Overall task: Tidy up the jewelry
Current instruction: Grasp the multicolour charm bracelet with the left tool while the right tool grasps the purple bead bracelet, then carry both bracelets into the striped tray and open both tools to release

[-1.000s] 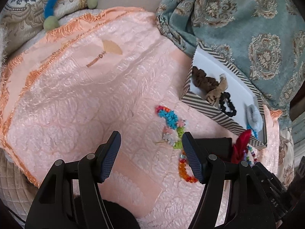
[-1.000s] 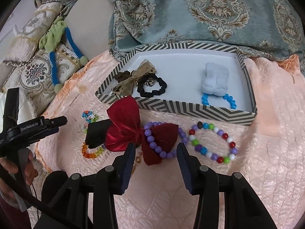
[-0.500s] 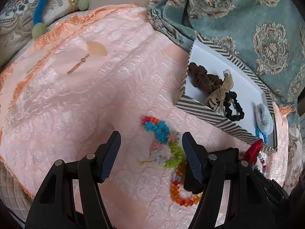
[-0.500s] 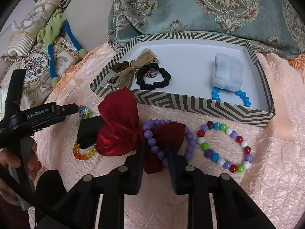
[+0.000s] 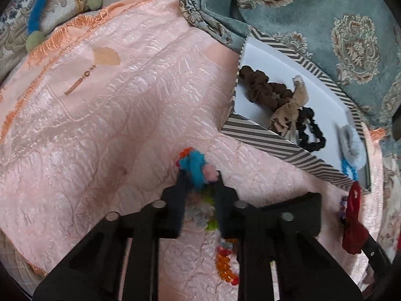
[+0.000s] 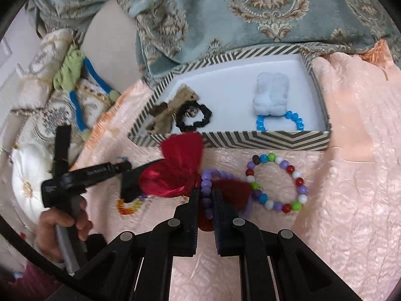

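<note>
A striped box (image 6: pixel 263 139) with a white floor holds a brown scrunchie (image 5: pixel 260 89), a tan bow (image 6: pixel 173 109), a black scrunchie (image 6: pixel 194 116), a pale blue scrunchie (image 6: pixel 270 95) and a blue bead bracelet (image 6: pixel 279 123). My left gripper (image 5: pixel 199 180) is shut on a colourful flower bracelet (image 5: pixel 196 166) on the pink quilt. My right gripper (image 6: pixel 206 195) is shut on a purple bead bracelet (image 6: pixel 206 193) that lies over a red bow (image 6: pixel 180 166). The box also shows in the left wrist view (image 5: pixel 263 138).
A multicolour bead bracelet (image 6: pixel 278 181) lies right of the red bow. An orange bead bracelet (image 5: pixel 225 263) lies under my left gripper. A teal patterned blanket (image 6: pixel 238 12) is bunched behind the box. Patterned cushions (image 6: pixel 62 95) sit at the left.
Both grippers have closed: the left moved forward and shut on the flower bracelet, the right shut on the purple bead bracelet.
</note>
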Demonstrator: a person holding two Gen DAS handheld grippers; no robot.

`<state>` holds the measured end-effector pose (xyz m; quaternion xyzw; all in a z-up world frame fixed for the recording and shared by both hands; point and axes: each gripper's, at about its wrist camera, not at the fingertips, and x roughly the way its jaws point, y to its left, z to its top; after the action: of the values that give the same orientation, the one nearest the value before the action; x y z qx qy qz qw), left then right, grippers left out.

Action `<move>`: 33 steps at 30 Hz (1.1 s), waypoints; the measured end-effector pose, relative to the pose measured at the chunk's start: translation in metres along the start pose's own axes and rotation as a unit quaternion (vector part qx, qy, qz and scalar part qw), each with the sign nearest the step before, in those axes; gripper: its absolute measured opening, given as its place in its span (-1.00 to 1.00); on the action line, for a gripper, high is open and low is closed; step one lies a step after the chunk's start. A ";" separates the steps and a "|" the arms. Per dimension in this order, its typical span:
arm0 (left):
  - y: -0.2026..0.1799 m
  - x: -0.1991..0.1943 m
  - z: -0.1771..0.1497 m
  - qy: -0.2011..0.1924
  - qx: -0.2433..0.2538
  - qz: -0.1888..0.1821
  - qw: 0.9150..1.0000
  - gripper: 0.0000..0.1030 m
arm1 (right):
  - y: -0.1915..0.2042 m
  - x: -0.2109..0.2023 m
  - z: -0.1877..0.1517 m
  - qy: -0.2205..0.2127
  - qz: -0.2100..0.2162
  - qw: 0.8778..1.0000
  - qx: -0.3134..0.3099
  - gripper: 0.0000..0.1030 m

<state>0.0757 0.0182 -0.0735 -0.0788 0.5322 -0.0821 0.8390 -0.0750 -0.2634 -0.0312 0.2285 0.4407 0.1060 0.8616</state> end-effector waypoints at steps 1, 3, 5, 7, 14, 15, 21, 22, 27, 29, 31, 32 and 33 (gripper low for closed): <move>0.002 -0.002 -0.001 0.002 -0.003 -0.011 1.000 -0.76 | 0.000 -0.007 0.000 -0.004 0.012 1.000 0.006 -0.82; 0.002 -0.006 -0.003 0.004 -0.006 -0.022 1.000 -0.77 | 0.002 -0.017 0.000 -0.009 0.031 0.999 0.010 -0.83; 0.002 -0.010 -0.005 0.003 -0.006 -0.027 1.000 -0.77 | 0.008 -0.025 0.000 -0.014 0.031 0.999 0.001 -0.83; 0.001 -0.016 -0.007 0.001 -0.006 -0.033 0.999 -0.77 | 0.014 -0.031 -0.003 -0.018 0.030 0.999 -0.009 -0.83; 0.003 -0.040 -0.008 -0.018 -0.004 -0.045 0.999 -0.77 | 0.000 -0.024 -0.004 -0.006 -0.044 0.999 -0.011 -0.66; 0.004 -0.043 -0.008 -0.021 -0.004 -0.046 0.999 -0.77 | -0.006 -0.018 -0.006 0.010 -0.059 0.998 -0.008 -0.53; 0.009 -0.058 -0.007 -0.031 -0.008 -0.058 0.998 -0.77 | -0.020 0.010 -0.020 0.049 -0.114 0.992 -0.020 -0.39; 0.009 -0.060 -0.006 -0.031 -0.009 -0.060 0.998 -0.77 | -0.022 0.015 -0.021 0.051 -0.128 0.990 -0.020 -0.43; 0.008 -0.073 -0.006 -0.039 -0.008 -0.068 0.997 -0.77 | -0.026 0.016 -0.022 0.036 -0.126 0.991 -0.013 -0.83; 0.008 -0.077 -0.006 -0.042 -0.010 -0.071 0.997 -0.77 | -0.022 0.004 -0.019 0.019 -0.110 0.994 -0.009 -0.83; 0.008 -0.082 -0.006 -0.048 -0.010 -0.071 0.996 -0.77 | -0.015 -0.008 -0.016 0.003 -0.104 0.994 -0.012 -0.83; 0.006 -0.085 -0.006 -0.050 -0.009 -0.072 0.996 -0.77 | -0.013 -0.015 -0.015 -0.003 -0.096 0.995 -0.011 -0.83; 0.005 -0.087 -0.007 -0.052 -0.008 -0.073 0.996 -0.77 | -0.009 -0.022 -0.013 -0.008 -0.088 0.996 -0.010 -0.83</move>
<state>0.0333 0.0424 -0.0007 -0.1283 0.4813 -0.1343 0.8566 -0.0984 -0.2760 -0.0270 0.1811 0.4508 0.0322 0.8735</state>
